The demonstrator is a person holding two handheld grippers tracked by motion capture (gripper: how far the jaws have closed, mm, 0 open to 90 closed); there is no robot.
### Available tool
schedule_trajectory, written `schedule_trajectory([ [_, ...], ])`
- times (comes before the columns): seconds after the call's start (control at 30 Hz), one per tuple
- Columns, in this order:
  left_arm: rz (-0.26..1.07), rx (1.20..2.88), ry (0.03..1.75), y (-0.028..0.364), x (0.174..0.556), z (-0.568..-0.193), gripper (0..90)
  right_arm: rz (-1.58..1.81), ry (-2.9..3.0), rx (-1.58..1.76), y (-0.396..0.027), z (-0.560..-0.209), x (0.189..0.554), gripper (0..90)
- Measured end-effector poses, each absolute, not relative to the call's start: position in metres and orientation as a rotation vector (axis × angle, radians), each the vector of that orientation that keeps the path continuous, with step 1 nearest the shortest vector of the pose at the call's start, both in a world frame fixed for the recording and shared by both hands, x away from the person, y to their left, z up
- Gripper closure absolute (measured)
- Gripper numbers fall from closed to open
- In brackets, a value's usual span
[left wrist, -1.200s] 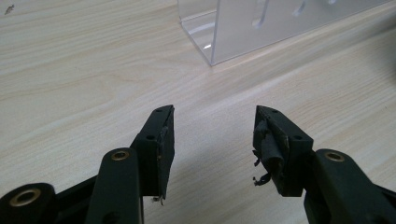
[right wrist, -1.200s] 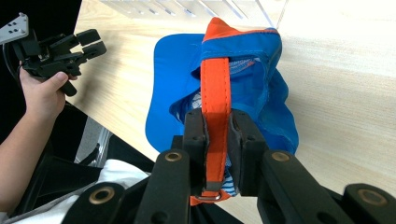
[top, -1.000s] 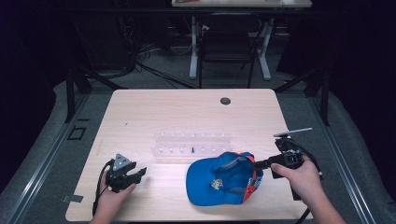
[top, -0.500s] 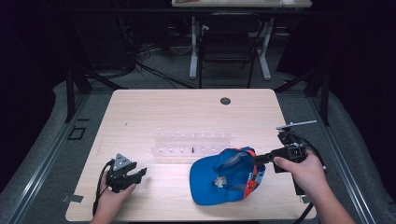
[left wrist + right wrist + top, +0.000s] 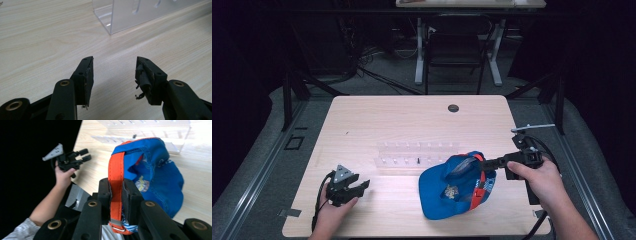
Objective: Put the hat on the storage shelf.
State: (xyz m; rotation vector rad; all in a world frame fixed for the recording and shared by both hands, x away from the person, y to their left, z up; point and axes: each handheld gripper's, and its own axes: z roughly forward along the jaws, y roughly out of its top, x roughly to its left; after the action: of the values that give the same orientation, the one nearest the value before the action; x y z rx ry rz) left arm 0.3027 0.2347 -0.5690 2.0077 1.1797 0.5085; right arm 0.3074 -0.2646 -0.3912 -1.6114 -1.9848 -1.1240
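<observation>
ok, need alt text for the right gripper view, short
The right gripper is shut on the orange strap of a blue cap, which hangs over a light wooden table. Farther off, a hand holds the left gripper, jaws open, beside a clear plastic rack.

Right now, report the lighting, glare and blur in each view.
High view: table evenly lit, surroundings near black, slightly soft. Left gripper view: sharp tongs, bright glare on the clear rack. Right gripper view: strap sharp, table top right overexposed, left side black.
</observation>
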Motion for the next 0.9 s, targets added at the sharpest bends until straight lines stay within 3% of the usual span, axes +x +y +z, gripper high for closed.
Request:
schedule_trajectory([
  [0.9, 0.509, 2.003, 1.179, 0.234, 0.302, -0.569, 48.8, -1.211, -1.896, -1.480, -0.246, -0.367, 0.315, 78.3],
])
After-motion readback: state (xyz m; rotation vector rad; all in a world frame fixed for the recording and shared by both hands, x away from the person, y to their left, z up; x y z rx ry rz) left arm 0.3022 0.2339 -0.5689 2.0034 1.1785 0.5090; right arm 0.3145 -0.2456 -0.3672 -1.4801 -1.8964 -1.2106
